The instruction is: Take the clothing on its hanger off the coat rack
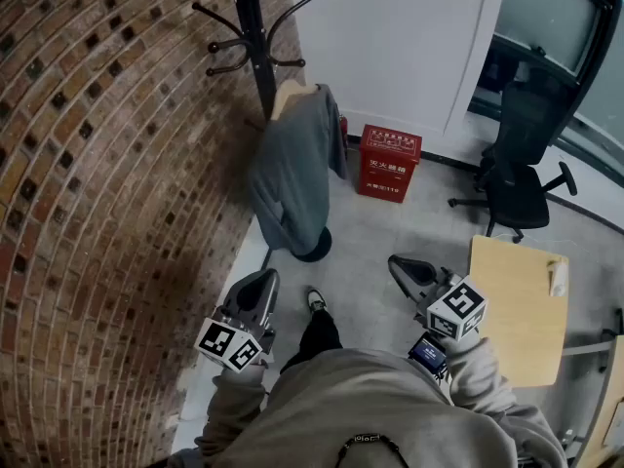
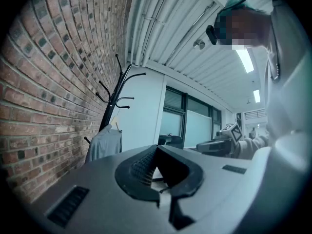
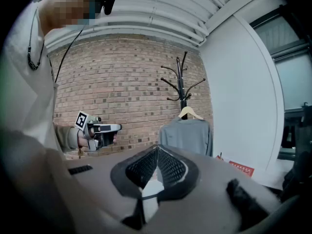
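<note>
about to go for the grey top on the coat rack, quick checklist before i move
1. Grey garment on its hanger, on the coat rack: ok.
2. Left tongs and right tongs empty: ok.
3. Jaws open for a grasp: not ok, both pairs shut.
4. Tongs near the hanger: not ok, both low by the person's body, far from it.
5. Which peg the hanger hook sits on: cannot tell.
6. Red box off the way to the rack: ok, it stands to one side by the wall.

Dim cool indoor light, bright ceiling strip lights (image 2: 244, 59), strong fisheye bending, dark vignetted corners
</note>
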Tool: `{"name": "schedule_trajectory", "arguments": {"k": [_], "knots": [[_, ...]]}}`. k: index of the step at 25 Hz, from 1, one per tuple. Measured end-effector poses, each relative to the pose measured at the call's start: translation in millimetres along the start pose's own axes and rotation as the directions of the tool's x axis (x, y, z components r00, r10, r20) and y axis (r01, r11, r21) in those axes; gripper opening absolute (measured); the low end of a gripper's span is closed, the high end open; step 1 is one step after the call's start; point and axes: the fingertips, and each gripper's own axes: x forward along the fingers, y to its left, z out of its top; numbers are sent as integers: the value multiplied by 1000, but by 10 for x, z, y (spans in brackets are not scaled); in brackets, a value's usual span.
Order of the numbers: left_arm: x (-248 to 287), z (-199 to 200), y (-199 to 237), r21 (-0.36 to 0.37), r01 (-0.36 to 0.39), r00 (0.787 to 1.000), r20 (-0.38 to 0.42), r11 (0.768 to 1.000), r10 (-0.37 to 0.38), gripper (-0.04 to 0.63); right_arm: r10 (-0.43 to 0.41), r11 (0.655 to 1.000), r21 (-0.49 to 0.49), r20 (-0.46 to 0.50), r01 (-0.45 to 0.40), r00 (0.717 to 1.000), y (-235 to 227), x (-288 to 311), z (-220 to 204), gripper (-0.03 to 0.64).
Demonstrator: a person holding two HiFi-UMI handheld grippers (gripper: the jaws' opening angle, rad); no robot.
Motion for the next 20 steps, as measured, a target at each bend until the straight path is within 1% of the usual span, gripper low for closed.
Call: {"name": "schedule_trajectory", "arguments": {"k": [2, 4, 8, 11, 13, 15, 18, 20], "knots": [[197, 92, 280, 18, 0, 1000, 14, 1000, 0, 3, -3, 1000, -5, 2, 4, 1000, -156, 240, 53, 9], [438, 182, 549, 40, 18, 999, 27, 999, -19, 3, -6, 1000, -12, 5, 6, 1000, -332, 510, 118, 9], [974, 395, 1037, 82, 103, 993, 53, 991, -107, 3, -13, 1000, -22, 8, 13, 1000, -799, 1180, 279, 9], [1323, 611, 1418, 147, 143, 987, 57, 979, -153, 3, -18, 999, -48, 10, 19, 1000, -1215, 1750, 531, 9], [1526, 744, 1697, 168, 148, 986, 47, 975, -158, 3, -25, 999, -43, 17, 26, 1000, -1462, 2082, 765, 9], [1671, 843, 1963, 162, 144, 988, 38, 976, -152, 3, -27, 998, -54, 24, 29, 999, -1635, 2353, 975, 9], [1974, 886, 2318, 155, 141, 990, 7, 978, -143, 3, -50, 995, -81, 44, 54, 998, -1926, 2701, 1185, 11], [2187, 969, 2481, 139, 120, 992, 14, 983, -123, 3, -45, 994, -97, 55, 50, 997, -2071, 2893, 1313, 11]]}}
